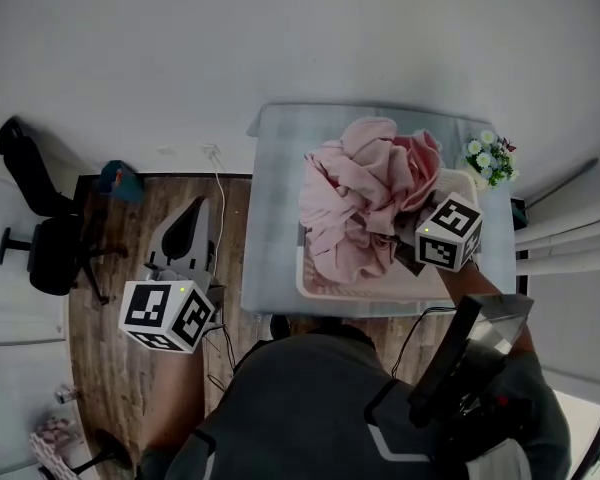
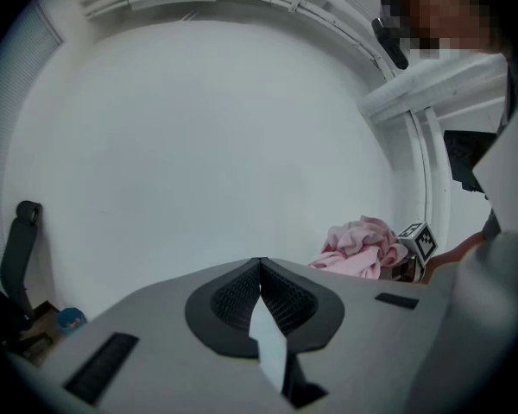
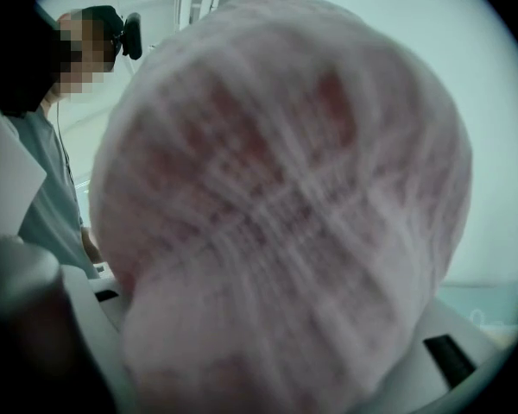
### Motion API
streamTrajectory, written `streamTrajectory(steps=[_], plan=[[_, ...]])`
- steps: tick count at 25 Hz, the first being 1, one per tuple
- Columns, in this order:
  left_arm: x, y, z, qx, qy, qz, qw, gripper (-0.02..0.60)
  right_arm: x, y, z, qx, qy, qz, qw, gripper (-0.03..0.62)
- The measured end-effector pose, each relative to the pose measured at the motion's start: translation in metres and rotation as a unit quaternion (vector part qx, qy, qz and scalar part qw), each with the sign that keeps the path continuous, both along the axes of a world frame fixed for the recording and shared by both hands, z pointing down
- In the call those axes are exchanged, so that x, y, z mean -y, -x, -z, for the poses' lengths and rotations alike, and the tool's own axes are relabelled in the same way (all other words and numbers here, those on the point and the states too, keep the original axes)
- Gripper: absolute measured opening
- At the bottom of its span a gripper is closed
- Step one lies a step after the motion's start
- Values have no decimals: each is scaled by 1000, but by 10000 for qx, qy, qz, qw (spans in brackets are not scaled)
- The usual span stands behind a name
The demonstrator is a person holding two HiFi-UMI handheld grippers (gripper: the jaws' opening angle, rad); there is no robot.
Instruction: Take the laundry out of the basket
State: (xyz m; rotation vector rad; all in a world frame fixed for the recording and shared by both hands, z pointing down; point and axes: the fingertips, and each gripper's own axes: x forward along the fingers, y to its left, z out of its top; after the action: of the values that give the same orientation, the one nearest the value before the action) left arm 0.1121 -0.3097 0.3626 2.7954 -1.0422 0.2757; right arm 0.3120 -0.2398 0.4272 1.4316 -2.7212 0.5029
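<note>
A heap of pink laundry (image 1: pixel 365 193) bulges out of a pale basket (image 1: pixel 325 290) on the light table (image 1: pixel 275 208). My right gripper (image 1: pixel 405 230) reaches into the heap from the right, its marker cube at the basket's right side. In the right gripper view blurred pink cloth (image 3: pixel 285 214) fills nearly everything and hides the jaws, which are shut on it. My left gripper (image 1: pixel 185 226) hangs left of the table over the floor, well apart from the basket. Its pads (image 2: pixel 242 293) meet at the tip with nothing between them, and the pink laundry (image 2: pixel 360 247) shows far off to its right.
A small pot of flowers (image 1: pixel 491 158) stands at the table's far right corner, just beyond the basket. A black office chair (image 1: pixel 40 238) and a teal object (image 1: pixel 120 178) are on the wooden floor to the left. A white wall runs behind the table.
</note>
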Motion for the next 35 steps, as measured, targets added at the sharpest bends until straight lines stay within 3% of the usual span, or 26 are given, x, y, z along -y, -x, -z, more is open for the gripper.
streamTrajectory(steps=[7, 12, 17, 22, 28, 33, 35], plan=[[11, 30, 6, -234, -123, 469, 9985, 9, 29, 0, 69, 307, -464, 58, 9984, 285], [-1, 63, 22, -367, -233, 741, 9963, 9, 31, 22, 128, 286, -722, 137, 9969, 287], [-12, 85, 29, -534, -346, 872, 9942, 9, 29, 43, 179, 550, -970, 255, 9934, 287], [-1, 112, 67, -738, -394, 870, 9927, 9, 50, 74, 262, 610, -1126, 296, 9913, 287], [-19, 121, 33, -769, -592, 953, 9907, 9, 45, 84, 285, 626, -1625, 483, 9835, 287], [-5, 186, 85, -958, -644, 1100, 9872, 9, 78, 143, 382, 680, -1772, 522, 9804, 287], [-7, 202, 86, -973, -655, 1158, 9863, 9, 82, 152, 398, 776, -1820, 487, 9790, 287]])
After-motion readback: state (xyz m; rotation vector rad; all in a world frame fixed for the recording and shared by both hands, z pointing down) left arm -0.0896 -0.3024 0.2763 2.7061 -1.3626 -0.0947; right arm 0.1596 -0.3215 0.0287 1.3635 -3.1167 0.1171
